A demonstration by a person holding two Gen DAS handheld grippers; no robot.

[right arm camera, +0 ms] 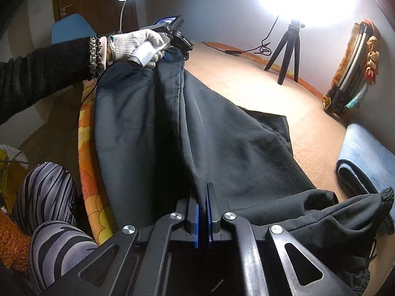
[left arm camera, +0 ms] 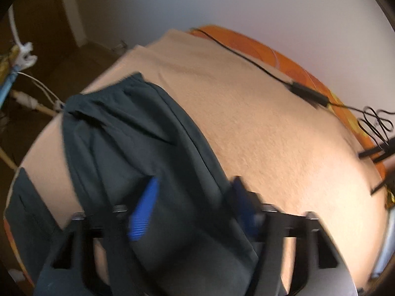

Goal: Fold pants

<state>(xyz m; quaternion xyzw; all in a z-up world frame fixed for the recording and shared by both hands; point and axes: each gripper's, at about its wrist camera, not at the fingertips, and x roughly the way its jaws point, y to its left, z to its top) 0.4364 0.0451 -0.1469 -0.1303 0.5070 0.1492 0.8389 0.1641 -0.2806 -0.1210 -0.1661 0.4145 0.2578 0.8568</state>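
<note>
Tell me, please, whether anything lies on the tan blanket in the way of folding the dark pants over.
Nothing visible does. The right gripper is shut on the pants, with the left gripper around the other end. The tan blanket beyond is bare; the tripod, cable and blue towel sit along its edges.

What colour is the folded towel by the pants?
Light blue towel, seen best in the right wrist view.

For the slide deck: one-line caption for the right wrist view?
Right gripper shut on dark pants spread over a tan blanket, gloved left hand lifting the far end.
</note>
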